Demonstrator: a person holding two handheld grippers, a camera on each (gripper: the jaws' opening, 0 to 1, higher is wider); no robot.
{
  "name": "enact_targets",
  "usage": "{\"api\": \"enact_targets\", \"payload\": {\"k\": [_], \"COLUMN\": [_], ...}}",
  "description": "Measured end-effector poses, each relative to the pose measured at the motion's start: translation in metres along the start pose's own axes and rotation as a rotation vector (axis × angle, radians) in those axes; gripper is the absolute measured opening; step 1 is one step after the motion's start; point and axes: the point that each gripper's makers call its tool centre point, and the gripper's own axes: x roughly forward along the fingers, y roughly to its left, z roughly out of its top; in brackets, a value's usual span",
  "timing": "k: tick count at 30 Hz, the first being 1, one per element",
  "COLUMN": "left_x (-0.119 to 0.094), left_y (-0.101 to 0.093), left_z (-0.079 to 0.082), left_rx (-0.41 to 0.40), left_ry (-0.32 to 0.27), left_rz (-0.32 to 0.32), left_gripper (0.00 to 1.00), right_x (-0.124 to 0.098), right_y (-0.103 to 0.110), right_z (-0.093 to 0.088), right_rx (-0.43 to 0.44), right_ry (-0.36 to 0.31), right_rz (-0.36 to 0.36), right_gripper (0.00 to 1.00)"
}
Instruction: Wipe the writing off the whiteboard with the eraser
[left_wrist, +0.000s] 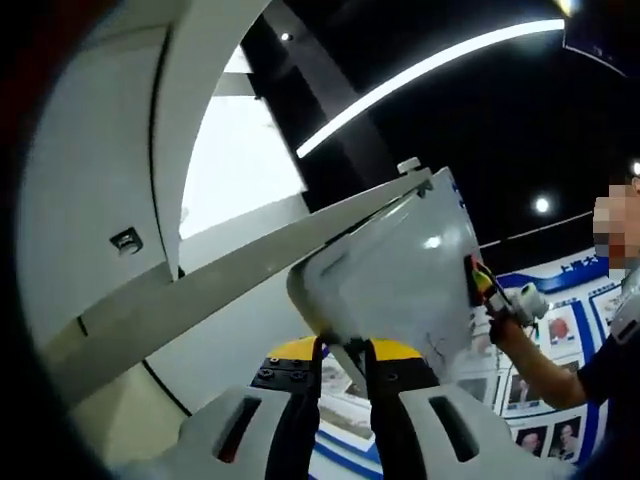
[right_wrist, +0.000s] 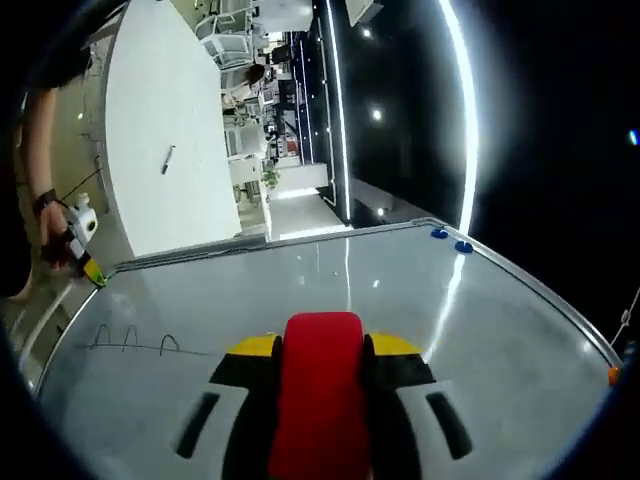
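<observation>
Gripping: right gripper (right_wrist: 322, 350) on red eraser (right_wrist: 322, 390), against whiteboard (right_wrist: 420, 300).

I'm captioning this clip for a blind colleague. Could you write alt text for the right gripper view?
The right hand-held gripper holds a red eraser over a whiteboard. A few looping black marks remain at the board's left. The left hand-held gripper, in a person's hand, clamps the board's corner; a pale tabletop lies beyond.

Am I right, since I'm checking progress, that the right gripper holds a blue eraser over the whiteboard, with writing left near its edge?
Not quite: the eraser is red, as the right gripper view shows. The right gripper holds it over the whiteboard, and writing remains near the edge.
</observation>
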Motion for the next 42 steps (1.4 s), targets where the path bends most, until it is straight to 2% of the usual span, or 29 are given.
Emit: {"api": "enact_targets", "payload": {"k": [4, 15, 16, 21, 25, 28, 31, 34, 36, 40, 42], "left_x": [0.0, 0.0, 0.001, 0.001, 0.001, 0.001, 0.001, 0.001, 0.001, 0.001, 0.001], "left_y": [0.001, -0.002, -0.002, -0.003, -0.003, -0.004, -0.003, -0.002, -0.003, -0.004, -0.003], "left_z": [0.0, -0.001, -0.001, -0.002, -0.002, -0.003, -0.003, -0.002, -0.003, -0.003, -0.003], "left_rx": [-0.003, -0.016, -0.016, -0.029, -0.035, -0.037, -0.041, -0.042, -0.042, -0.042, -0.042], "left_ry": [0.002, 0.001, 0.002, -0.002, -0.004, -0.005, -0.004, -0.001, 0.0, 0.001, 0.0], "left_rz": [-0.001, 0.004, 0.004, 0.007, 0.008, 0.009, 0.011, 0.012, 0.012, 0.011, 0.011], "left_gripper": [0.21, 0.2, 0.2, 0.2, 0.2, 0.2, 0.2, 0.2, 0.2, 0.2, 0.2], "right_x": [-0.001, -0.003, -0.004, -0.005, -0.006, -0.007, -0.007, -0.008, -0.007, -0.012, -0.014], "right_y": [0.025, 0.061, 0.076, 0.091, 0.115, 0.121, 0.139, 0.163, 0.168, 0.206, 0.214], "right_z": [-0.003, -0.007, -0.009, -0.011, -0.014, -0.014, -0.016, -0.019, -0.025, -0.032, -0.034], "right_rx": [-0.005, -0.02, -0.027, -0.024, -0.039, -0.032, -0.063, -0.054, -0.044, -0.072, -0.072], "right_ry": [-0.006, -0.014, -0.015, -0.016, -0.013, -0.014, -0.011, -0.009, -0.009, 0.003, 0.004], "right_rz": [0.023, 0.067, 0.085, 0.097, 0.132, 0.13, 0.151, 0.168, 0.169, 0.234, 0.235], "right_gripper": [0.28, 0.27, 0.27, 0.27, 0.27, 0.27, 0.27, 0.27, 0.27, 0.27, 0.27]}}
